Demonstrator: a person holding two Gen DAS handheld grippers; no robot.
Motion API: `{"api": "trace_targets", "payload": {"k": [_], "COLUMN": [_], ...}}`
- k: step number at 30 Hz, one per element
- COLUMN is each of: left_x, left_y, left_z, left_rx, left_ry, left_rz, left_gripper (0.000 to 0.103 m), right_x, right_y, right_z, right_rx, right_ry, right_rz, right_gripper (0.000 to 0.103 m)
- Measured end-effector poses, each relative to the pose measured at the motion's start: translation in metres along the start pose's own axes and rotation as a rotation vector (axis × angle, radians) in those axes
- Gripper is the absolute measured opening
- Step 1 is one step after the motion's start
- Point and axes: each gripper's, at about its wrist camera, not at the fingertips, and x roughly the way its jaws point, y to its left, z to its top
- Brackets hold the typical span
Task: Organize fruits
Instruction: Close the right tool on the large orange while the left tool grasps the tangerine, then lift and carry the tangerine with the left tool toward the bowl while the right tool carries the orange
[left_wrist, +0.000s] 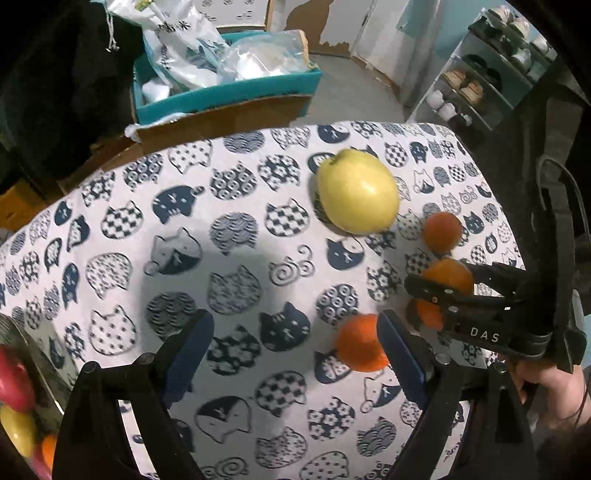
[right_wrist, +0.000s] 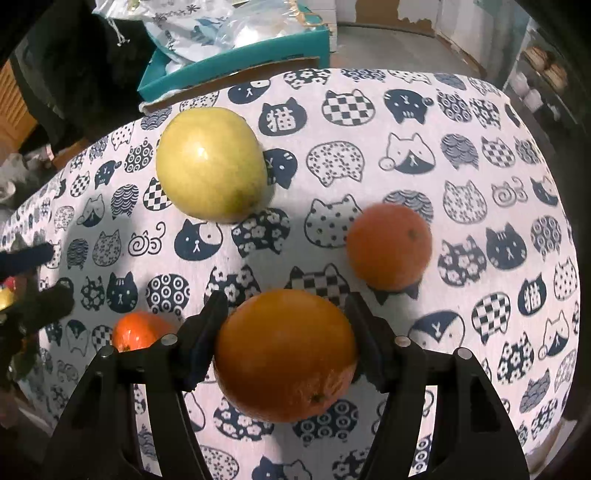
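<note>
step: grasping fruit | right gripper (right_wrist: 284, 343) pinching the big orange (right_wrist: 284, 354) on the bench (right_wrist: 480, 147), pads against both its sides | left gripper (left_wrist: 295, 354) spread, empty, small orange (left_wrist: 360, 345) at 3 o'clock beside one finger | next: lift, carry toward the bowl (left_wrist: 22, 369), likely | hidden: bowl cut off at frame edge; contents unclear

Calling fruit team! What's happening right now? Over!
Right gripper shut on big round orange. Left gripper open, empty, beside small orange mandarin. Nothing blocking.
</note>
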Motion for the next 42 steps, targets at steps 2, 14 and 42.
{"api": "trace_targets", "payload": {"k": [2,14,42], "left_x": [0.002,0.021,0.025], "left_y": [-0.008,-0.037,-0.047], "left_z": [-0.004,-0.014,-0.023], "left_rx": [0.022,0.098,0.185], "left_ry": [0.005,0.046,0.017], "left_rz": [-0.017,-0.041,-0.011], "left_gripper": [0.091,0.091,0.047], "right_x": [-0.004,-0.033,-0.033], "right_y": [-0.001,-0.032,-0.021], "right_z": [-0.005,-0.025,-0.041], "right_rx": [0.005,0.104,0.068], "right_ry": [0.003,-0.004,0.01], "right_rz": [0.011,0.087,0.023], "right_gripper": [0.066,0.066,0.064]}}
